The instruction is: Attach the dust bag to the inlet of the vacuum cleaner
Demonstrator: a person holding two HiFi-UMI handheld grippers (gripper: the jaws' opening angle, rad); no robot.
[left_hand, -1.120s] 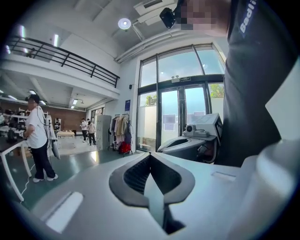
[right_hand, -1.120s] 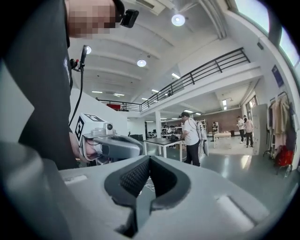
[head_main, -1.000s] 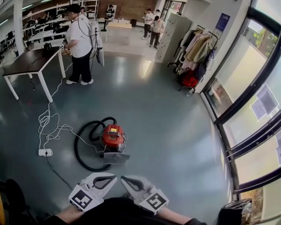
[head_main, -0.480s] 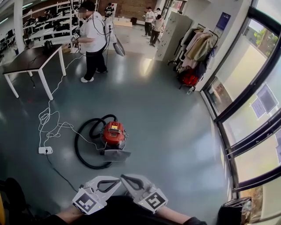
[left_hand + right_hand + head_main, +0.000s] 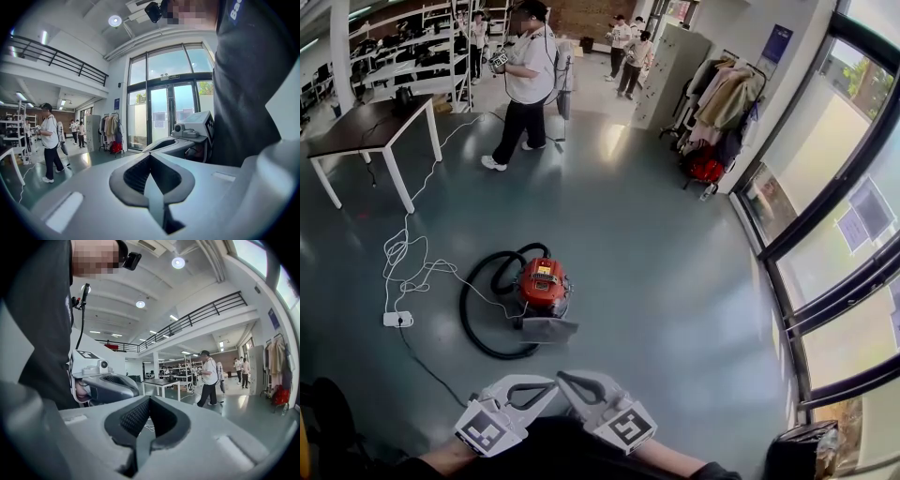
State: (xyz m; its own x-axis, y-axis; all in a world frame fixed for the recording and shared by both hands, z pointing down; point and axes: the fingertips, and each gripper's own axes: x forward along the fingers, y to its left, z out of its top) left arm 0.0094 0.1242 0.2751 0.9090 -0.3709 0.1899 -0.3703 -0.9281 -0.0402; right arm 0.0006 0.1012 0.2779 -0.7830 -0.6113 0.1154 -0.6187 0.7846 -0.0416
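Left gripper and right gripper at bottom centre, both pressed together on nothing, tips close side by side. Red vacuum cleaner on floor at mid-frame, well apart from both. Grey flat piece touching its near side, probably the dust bag, not yet grasped. Possible faults: snagging on looped black hose or white cable during approach; tearing or crooked seating from an off-centre pinch.

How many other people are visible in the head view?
4: the nearest person stands right of the table; another person is by the shelves; two people are beside the grey cabinet. Others may be hidden.
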